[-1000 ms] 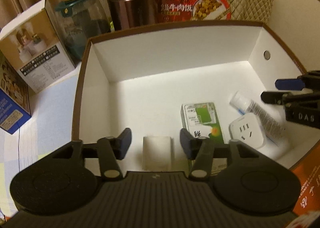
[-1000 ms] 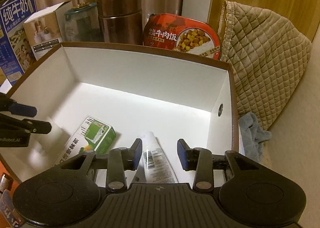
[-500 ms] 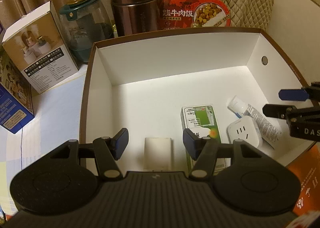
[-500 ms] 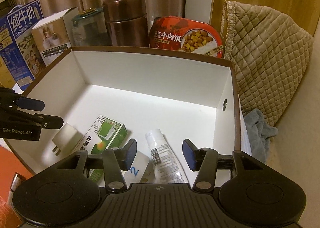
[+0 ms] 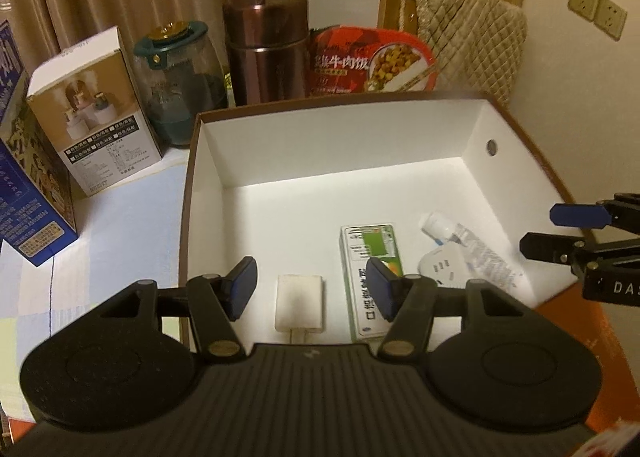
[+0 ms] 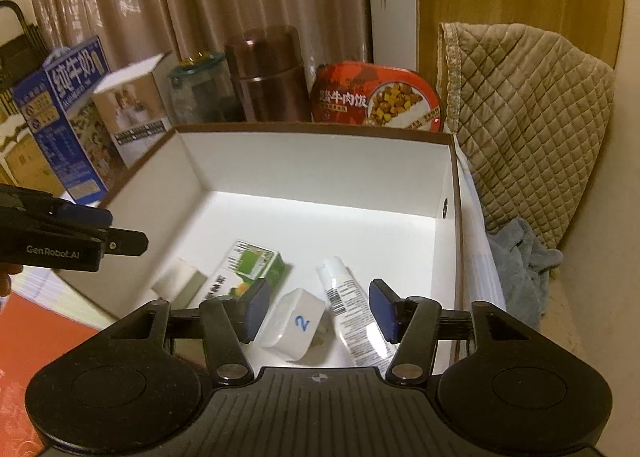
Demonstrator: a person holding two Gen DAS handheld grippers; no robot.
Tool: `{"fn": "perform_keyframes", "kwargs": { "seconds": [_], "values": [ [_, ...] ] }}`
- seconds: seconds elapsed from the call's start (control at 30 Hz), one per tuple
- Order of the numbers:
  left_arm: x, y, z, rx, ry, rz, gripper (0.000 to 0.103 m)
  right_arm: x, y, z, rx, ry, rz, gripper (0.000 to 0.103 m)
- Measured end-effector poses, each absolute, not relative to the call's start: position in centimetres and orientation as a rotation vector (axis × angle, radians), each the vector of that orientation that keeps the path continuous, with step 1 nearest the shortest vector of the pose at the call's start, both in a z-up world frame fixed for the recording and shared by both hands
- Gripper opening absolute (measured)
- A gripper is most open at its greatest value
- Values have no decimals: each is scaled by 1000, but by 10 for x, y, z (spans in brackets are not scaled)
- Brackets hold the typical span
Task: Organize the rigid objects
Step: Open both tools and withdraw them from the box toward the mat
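The white box (image 5: 332, 145) with its brown rim is my landmark, and four things lie on its floor near the front wall. A white charger block (image 5: 299, 307) lies flat at the front, a prong end poking toward me. Just right of it lies a green-and-white carton (image 5: 366, 257) printed with Chinese characters too blurred for me to read. Further right sits a white plug adapter (image 6: 295, 323) with a blue "2" on one face, socket holes on another, touching a white tube (image 6: 346, 305) that carries a barcode and fine print I cannot make out.

My left gripper (image 5: 312, 285) hangs over the box's front edge, jaws spread with nothing between them, the charger block below the gap. My right gripper (image 6: 318, 309) hangs over the adapter and tube, jaws opening, pads clear of both.

Behind the box stand a red meal tub (image 6: 376, 99) with bold Chinese lettering, a copper flask (image 5: 266, 45), a glass jar (image 5: 180, 81) and a white product box (image 5: 94, 109). A blue milk carton (image 6: 66, 113) reads "纯牛奶". The tube's lower end is hidden behind my right finger. "GenRobot.AI" is printed on the left gripper's side.
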State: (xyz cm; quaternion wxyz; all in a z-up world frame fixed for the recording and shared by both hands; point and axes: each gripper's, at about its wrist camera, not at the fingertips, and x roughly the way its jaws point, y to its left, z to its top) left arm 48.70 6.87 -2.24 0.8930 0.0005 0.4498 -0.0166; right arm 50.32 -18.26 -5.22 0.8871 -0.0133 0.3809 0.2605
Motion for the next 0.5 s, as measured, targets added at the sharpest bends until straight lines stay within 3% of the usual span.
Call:
{"fn": "perform_keyframes", "kwargs": {
  "seconds": [0.5],
  "values": [
    [396, 79, 13, -42, 884, -40, 60, 416, -190, -22, 34, 734, 615, 58]
  ]
}}
